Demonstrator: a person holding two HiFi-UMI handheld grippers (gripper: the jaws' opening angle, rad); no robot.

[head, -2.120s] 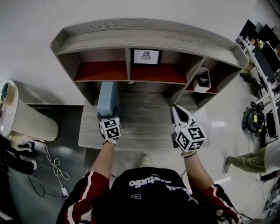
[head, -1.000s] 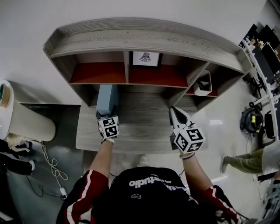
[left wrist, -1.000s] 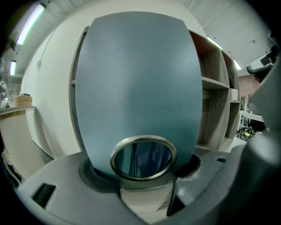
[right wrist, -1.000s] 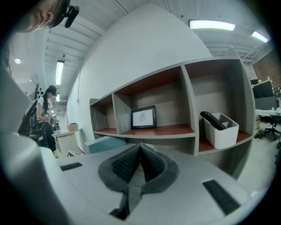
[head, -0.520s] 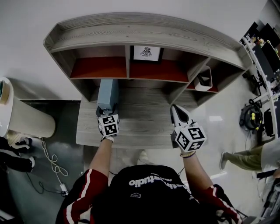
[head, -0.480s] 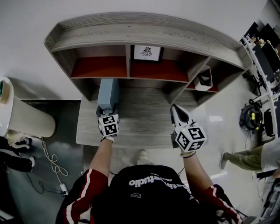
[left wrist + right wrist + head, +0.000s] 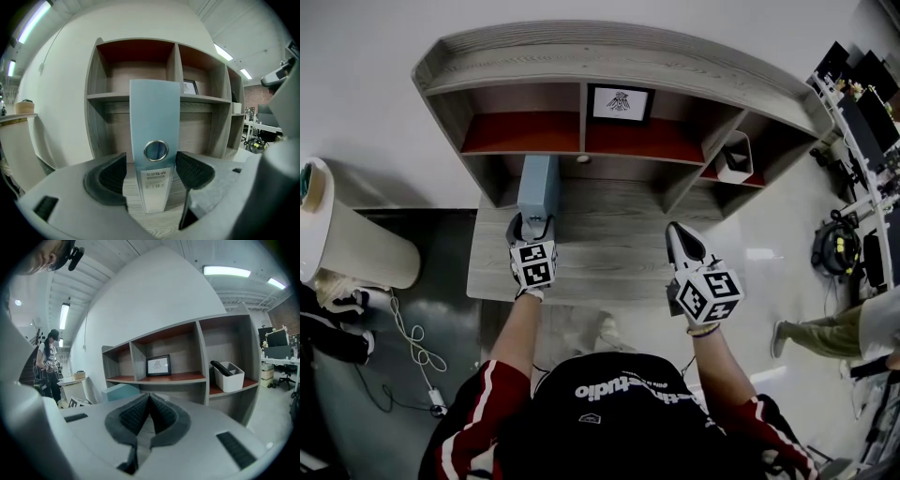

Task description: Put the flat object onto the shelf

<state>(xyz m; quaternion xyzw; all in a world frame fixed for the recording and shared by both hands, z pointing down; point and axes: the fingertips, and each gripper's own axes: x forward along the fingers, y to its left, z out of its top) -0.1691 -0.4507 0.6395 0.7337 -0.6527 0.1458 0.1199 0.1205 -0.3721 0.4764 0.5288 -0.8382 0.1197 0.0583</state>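
- Little changed from a second ago: left hand-held gripper still clamped on blue binder, upright on counter.
- Shelf at 12 o'clock, unfilled; lift probably still ahead.
- Right hand-held gripper closed, empty.

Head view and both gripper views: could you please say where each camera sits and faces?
Head view: on the person's head, facing steeply down at desk and shelf; left gripper, right gripper and forearms show.
Left gripper view: on the left gripper, facing the blue binder between its fingers.
Right gripper view: on the right gripper, fingers together, facing the shelf.
All three share the framed picture.
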